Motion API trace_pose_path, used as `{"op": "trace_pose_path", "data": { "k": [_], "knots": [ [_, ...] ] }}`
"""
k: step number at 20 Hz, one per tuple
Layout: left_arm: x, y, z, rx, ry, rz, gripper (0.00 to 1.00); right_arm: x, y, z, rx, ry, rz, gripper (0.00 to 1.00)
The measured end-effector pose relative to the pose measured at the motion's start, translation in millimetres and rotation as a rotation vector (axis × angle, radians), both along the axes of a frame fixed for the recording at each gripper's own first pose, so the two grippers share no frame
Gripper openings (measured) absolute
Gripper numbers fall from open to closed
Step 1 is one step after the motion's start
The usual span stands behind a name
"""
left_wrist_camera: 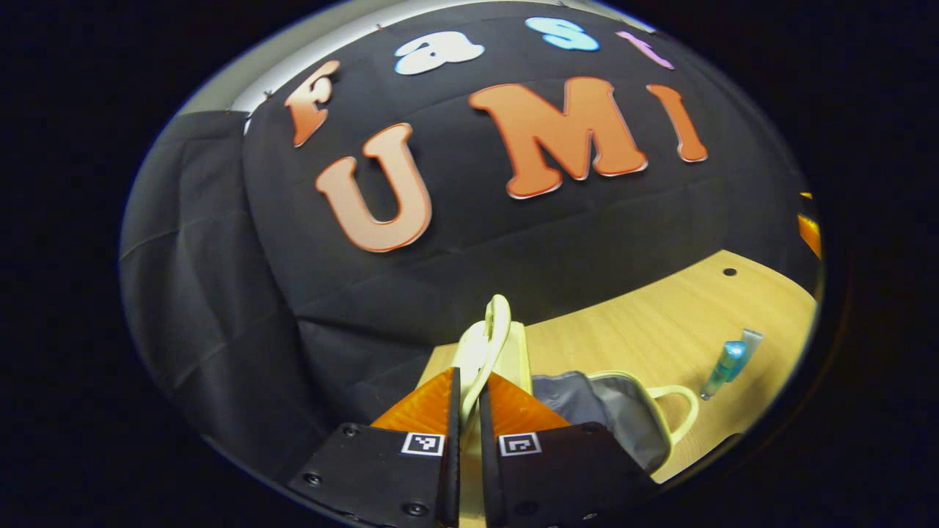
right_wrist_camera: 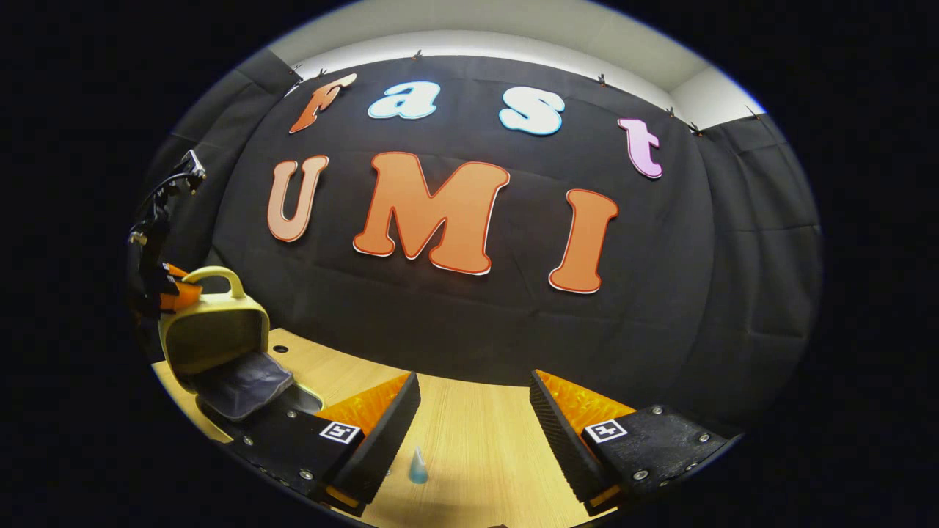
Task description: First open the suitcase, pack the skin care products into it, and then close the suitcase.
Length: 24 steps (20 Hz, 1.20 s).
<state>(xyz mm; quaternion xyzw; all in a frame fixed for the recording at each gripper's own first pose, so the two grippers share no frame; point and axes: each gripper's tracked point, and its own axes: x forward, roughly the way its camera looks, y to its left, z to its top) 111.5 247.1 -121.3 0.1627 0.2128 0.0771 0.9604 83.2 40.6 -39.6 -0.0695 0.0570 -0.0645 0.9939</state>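
My left gripper (left_wrist_camera: pixel 469 375) is shut on the cream handle (left_wrist_camera: pixel 493 330) of the suitcase lid and holds the lid raised. The lid's grey lining (left_wrist_camera: pixel 587 400) and the lower shell's handle (left_wrist_camera: pixel 678 407) show to the right of my fingers. A blue skin care tube (left_wrist_camera: pixel 726 367) lies on the wooden table beyond the case. In the right gripper view the open suitcase (right_wrist_camera: pixel 213 330) stands at the far left, with the left gripper (right_wrist_camera: pixel 172 290) on its top handle. My right gripper (right_wrist_camera: pixel 473 392) is open above the table, and the blue tube (right_wrist_camera: pixel 418 466) lies below, near its left finger.
The light wooden table (right_wrist_camera: pixel 477 440) ends at the black cloth wall just behind it. A small dark hole (left_wrist_camera: pixel 729 271) marks the tabletop at the back. An orange object (left_wrist_camera: pixel 810 231) sits at the far right edge.
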Motion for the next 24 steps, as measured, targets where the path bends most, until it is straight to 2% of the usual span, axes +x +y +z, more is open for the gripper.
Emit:
{"op": "trace_pose_path", "data": {
  "k": [9, 16, 21, 24],
  "knots": [
    [-1, 156, -35, -0.069, 0.026, 0.195, 0.13, 12, 40, 0, 0.015, 0.014, -0.020, 0.95],
    [-5, 251, -121, -0.177, 0.109, 0.337, 0.13, 11, 55, -6, 0.026, 0.071, -0.058, 0.95],
    [-8, 278, -195, -0.263, 0.196, 0.406, 0.13, 4, 51, -6, 0.034, 0.087, -0.095, 0.95],
    [0, 271, -197, -0.245, 0.190, 0.443, 0.17, -2, 45, -9, 0.028, 0.097, -0.110, 0.95]
  ]
}}
